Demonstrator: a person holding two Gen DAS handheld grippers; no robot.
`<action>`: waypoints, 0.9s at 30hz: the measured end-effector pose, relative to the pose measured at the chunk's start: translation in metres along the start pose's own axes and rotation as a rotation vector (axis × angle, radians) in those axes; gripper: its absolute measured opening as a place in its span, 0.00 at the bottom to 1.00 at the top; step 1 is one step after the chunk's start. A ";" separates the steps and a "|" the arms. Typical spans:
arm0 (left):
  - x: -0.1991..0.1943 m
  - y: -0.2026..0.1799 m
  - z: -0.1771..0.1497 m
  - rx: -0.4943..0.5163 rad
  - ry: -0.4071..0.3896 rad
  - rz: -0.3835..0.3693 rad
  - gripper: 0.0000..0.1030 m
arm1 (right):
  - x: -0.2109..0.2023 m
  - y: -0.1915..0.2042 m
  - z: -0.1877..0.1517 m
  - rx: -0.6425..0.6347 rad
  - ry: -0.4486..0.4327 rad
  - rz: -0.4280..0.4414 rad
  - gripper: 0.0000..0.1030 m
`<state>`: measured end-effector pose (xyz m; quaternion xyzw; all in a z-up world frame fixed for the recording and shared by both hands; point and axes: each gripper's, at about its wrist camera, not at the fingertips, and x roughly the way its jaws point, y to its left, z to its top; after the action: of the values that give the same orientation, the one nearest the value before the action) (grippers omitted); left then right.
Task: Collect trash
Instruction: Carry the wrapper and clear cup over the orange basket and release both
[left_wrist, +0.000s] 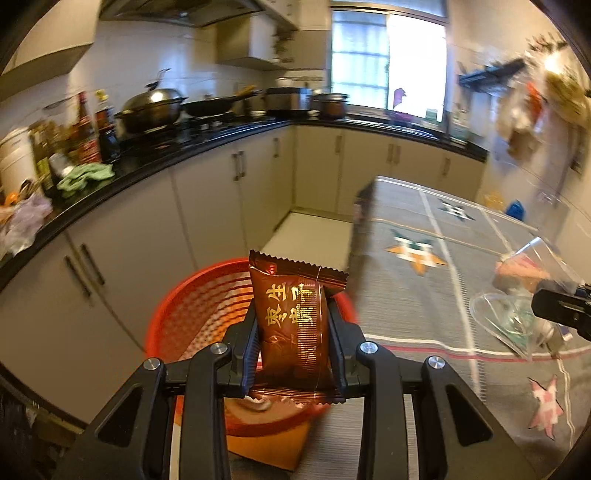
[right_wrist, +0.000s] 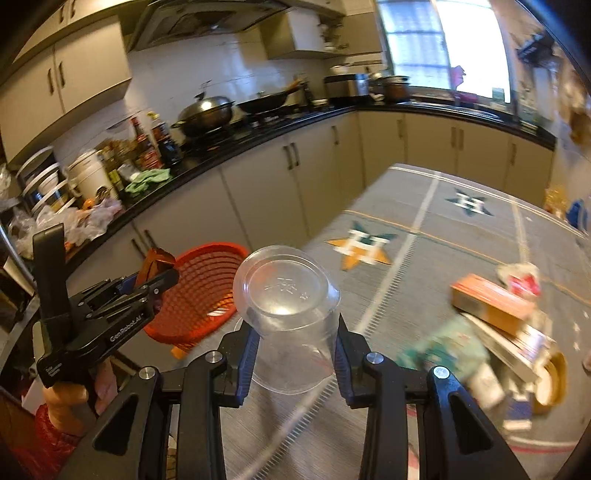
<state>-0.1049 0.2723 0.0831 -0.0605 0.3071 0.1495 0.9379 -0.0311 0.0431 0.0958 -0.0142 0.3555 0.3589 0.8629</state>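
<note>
Holding a brown snack wrapper (left_wrist: 291, 317) upright between the pads of the left gripper (left_wrist: 293, 325), jaws drawn almost fully together on its crinkled foil sides, serrated top edge pointing to twelve o'clock. Pinching a clear plastic cup (right_wrist: 288, 314) in the right gripper (right_wrist: 295, 354), jaws part-way closed against its thin walls, base tipped up toward the lens and mouth facing down to six o'clock. Hanging above the red basket (left_wrist: 199, 306), which sits at about ten o'clock from the wrapper in the left wrist view and off the edge of the patterned tablecloth (left_wrist: 443, 280). Judging by looks: wrapper near weightless, soft, slick, likely to flutter or cling to the pads on release, so best gripped mid-body as now. Cup light and springy, prone to crush or pop out under a hard squeeze, so better taken low on the wall near the stiffer base than at the flexible rim. More trash, a small orange box (right_wrist: 491, 306) among it, lying at three o'clock from the cup on the cloth, not yet collected.
</note>
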 end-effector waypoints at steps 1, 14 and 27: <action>0.002 0.006 0.000 -0.011 0.003 0.007 0.30 | 0.008 0.007 0.004 -0.007 0.007 0.018 0.39; 0.032 0.045 -0.014 -0.071 0.073 0.051 0.30 | 0.082 0.048 0.034 -0.017 0.090 0.118 0.39; 0.052 0.057 -0.019 -0.080 0.106 0.047 0.30 | 0.127 0.070 0.051 -0.012 0.122 0.123 0.41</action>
<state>-0.0937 0.3352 0.0351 -0.0983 0.3516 0.1802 0.9134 0.0182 0.1867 0.0706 -0.0194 0.4055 0.4120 0.8157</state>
